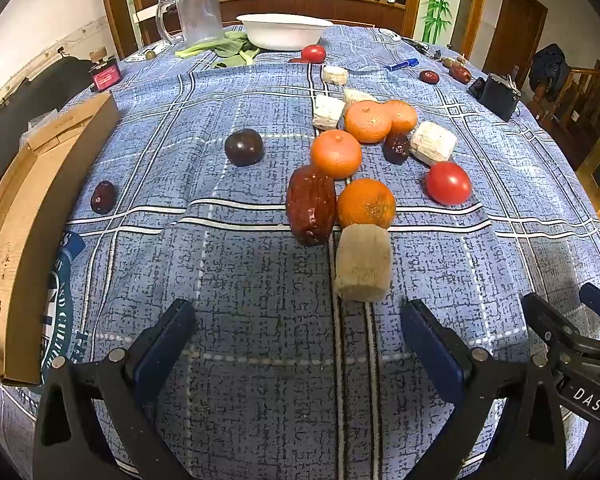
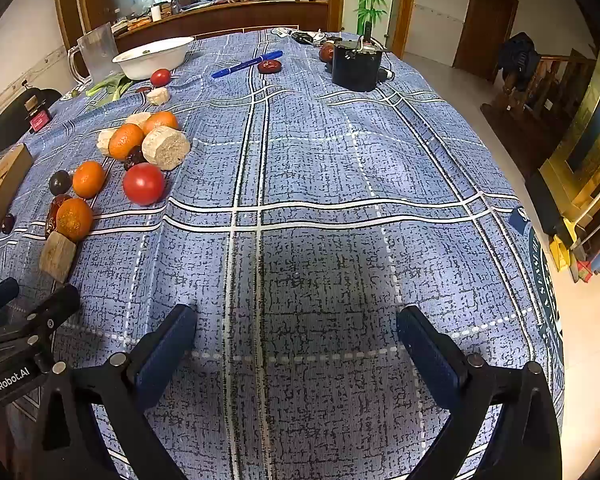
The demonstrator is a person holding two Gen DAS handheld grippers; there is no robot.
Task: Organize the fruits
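Fruit lies in a cluster on the blue checked tablecloth point(image 1: 260, 280). Several oranges point(image 1: 366, 202) sit with a large red date point(image 1: 311, 204), a dark plum point(image 1: 244, 147), a red tomato point(image 1: 448, 183) and pale cut stalk pieces point(image 1: 363, 263). My left gripper point(image 1: 298, 340) is open and empty, just short of the nearest stalk piece. My right gripper point(image 2: 296, 344) is open and empty over bare cloth, right of the cluster; the tomato point(image 2: 144, 183) and oranges point(image 2: 74, 219) show at its left.
A white bowl point(image 1: 284, 30), a clear jug point(image 1: 198, 12) and green leaves stand at the far edge. A cardboard box point(image 1: 28, 216) lies at the left. A blue pen point(image 2: 247, 64) and a black container point(image 2: 356, 65) are at the far right.
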